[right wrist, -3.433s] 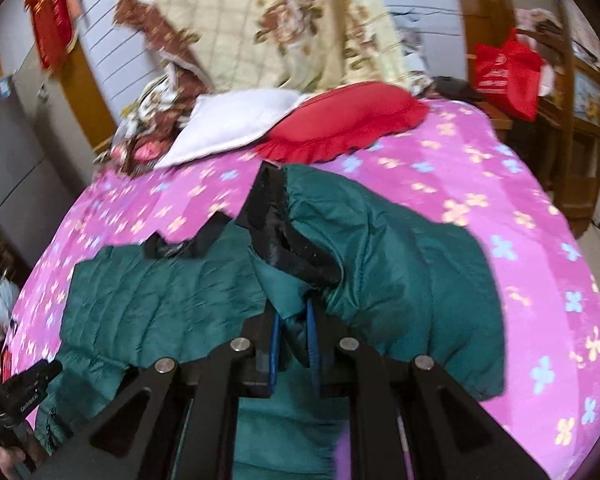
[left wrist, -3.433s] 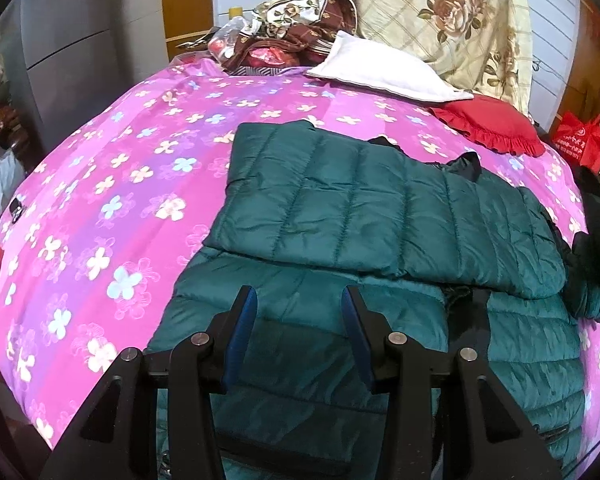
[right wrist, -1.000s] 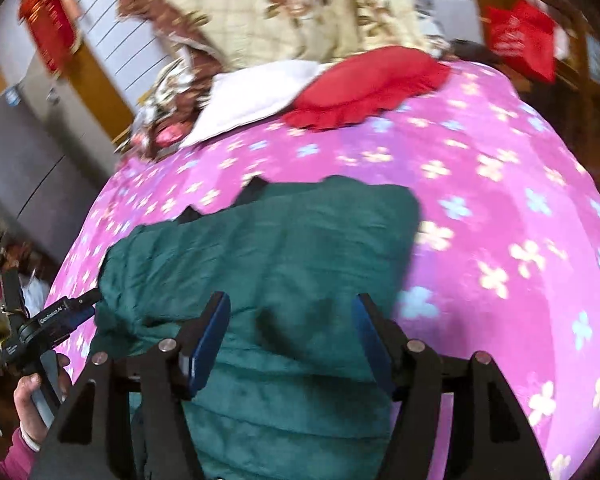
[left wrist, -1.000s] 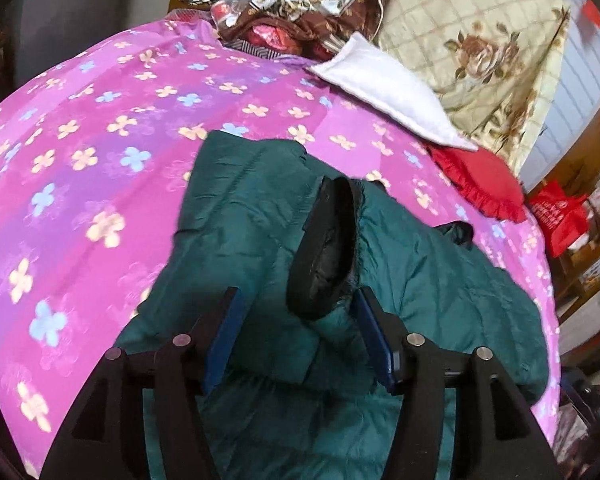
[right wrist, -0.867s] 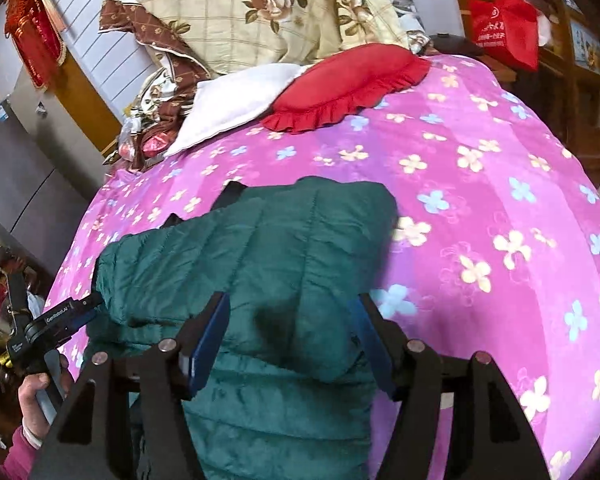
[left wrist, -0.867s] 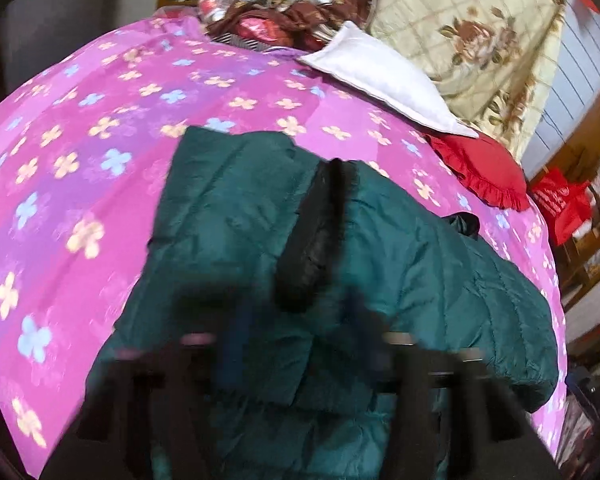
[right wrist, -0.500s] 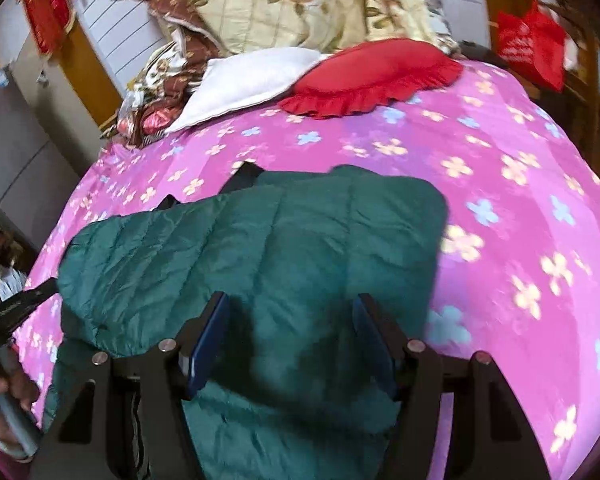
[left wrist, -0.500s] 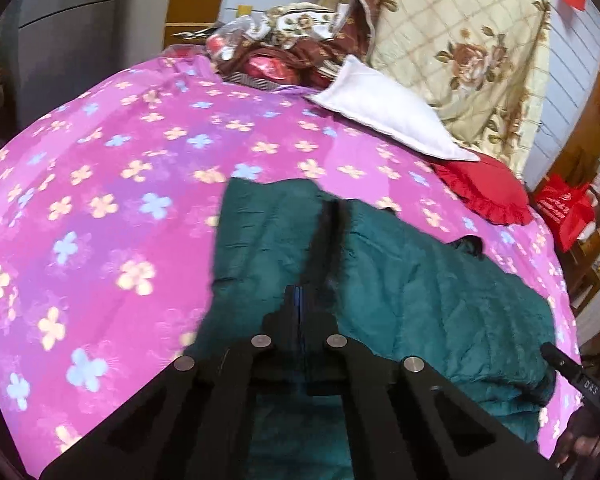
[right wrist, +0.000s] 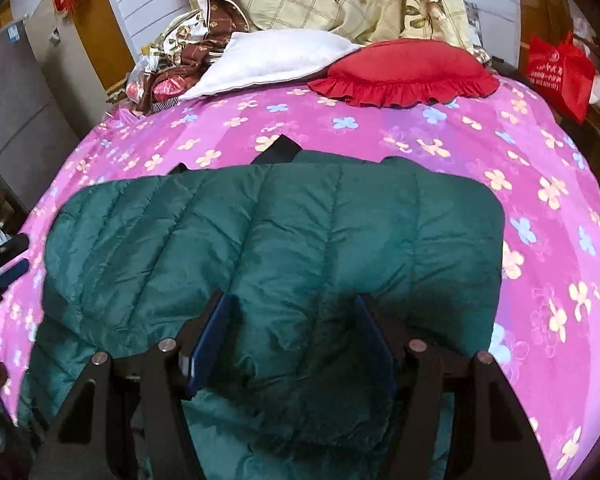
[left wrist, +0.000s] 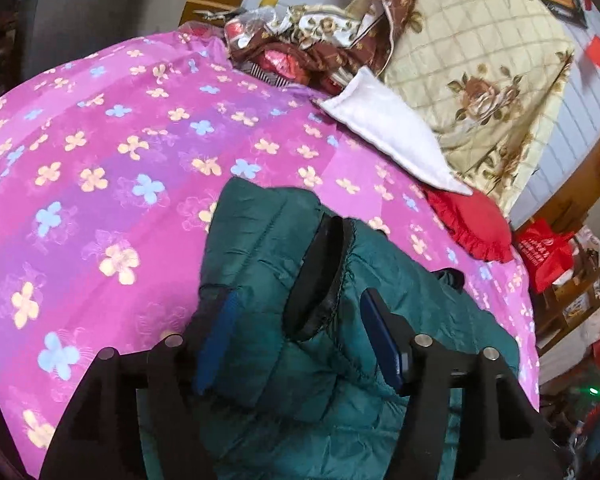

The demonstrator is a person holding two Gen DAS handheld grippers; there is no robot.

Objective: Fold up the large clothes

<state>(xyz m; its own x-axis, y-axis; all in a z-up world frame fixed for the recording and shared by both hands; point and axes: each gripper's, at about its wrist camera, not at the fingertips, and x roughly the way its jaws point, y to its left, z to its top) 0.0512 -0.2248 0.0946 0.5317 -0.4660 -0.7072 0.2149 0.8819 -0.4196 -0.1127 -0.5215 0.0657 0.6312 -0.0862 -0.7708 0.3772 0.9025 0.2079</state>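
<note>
A pink flower-printed bedsheet [right wrist: 540,152] carries the dark green quilted puffer jacket [right wrist: 300,232] near its front edge, folded into a puffy rectangle, seemingly ready for another fold. The black-lined sleeve cuff [left wrist: 320,276] stands raised between the parted fingers of the left gripper [left wrist: 298,336]. The right gripper [right wrist: 290,344] hovers open, holding nothing.

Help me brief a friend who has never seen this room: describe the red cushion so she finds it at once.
Start at the bed with the pink flowered sheet. At its far end, beyond the green puffer jacket, lies the red cushion, beside a white pillow. It alone there is solid red with a ruffled edge.
</note>
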